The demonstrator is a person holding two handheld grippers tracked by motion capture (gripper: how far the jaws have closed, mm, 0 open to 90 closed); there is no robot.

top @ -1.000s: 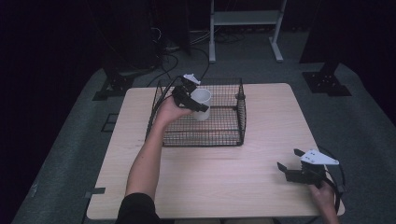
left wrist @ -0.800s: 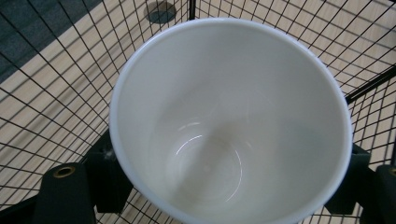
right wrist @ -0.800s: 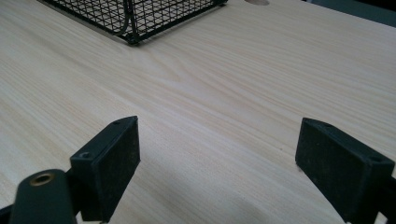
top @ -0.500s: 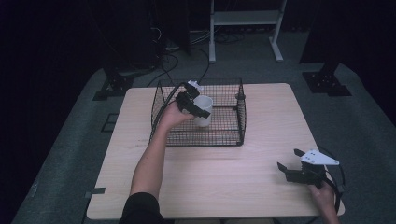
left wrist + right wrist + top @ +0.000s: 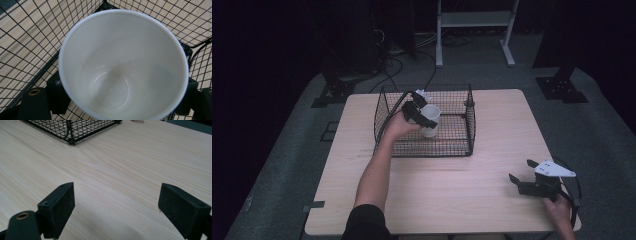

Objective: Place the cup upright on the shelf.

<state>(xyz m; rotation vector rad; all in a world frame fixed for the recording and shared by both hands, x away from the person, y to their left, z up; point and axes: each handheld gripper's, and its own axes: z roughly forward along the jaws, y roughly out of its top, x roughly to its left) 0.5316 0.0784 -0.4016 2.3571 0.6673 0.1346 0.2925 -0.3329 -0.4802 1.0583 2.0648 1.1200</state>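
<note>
Judging by its smooth white wall, we took the single cup (image 5: pixel 123 65) for light, stiff and slippery, best held across its body, as the left gripper (image 5: pixel 421 116) clasped it inside the one wire basket (image 5: pixel 464 145). Our right gripper (image 5: pixel 532 185) rested spread wide and empty on the table (image 5: pixel 452 190), well apart.

The left forearm reaches forward from the near edge of the tabletop (image 5: pixel 462 200), its hand carrying the left gripper (image 5: pixel 421 116) over the tabletop's far-middle part, jaws clamped on either side of a white cup (image 5: pixel 122 67) (the dark pads press its outer wall on both sides). The right gripper (image 5: pixel 526 176) sits low at the tabletop's near right corner, held by the right hand (image 5: pixel 558 206), jaws spread wide with nothing between them.
</note>
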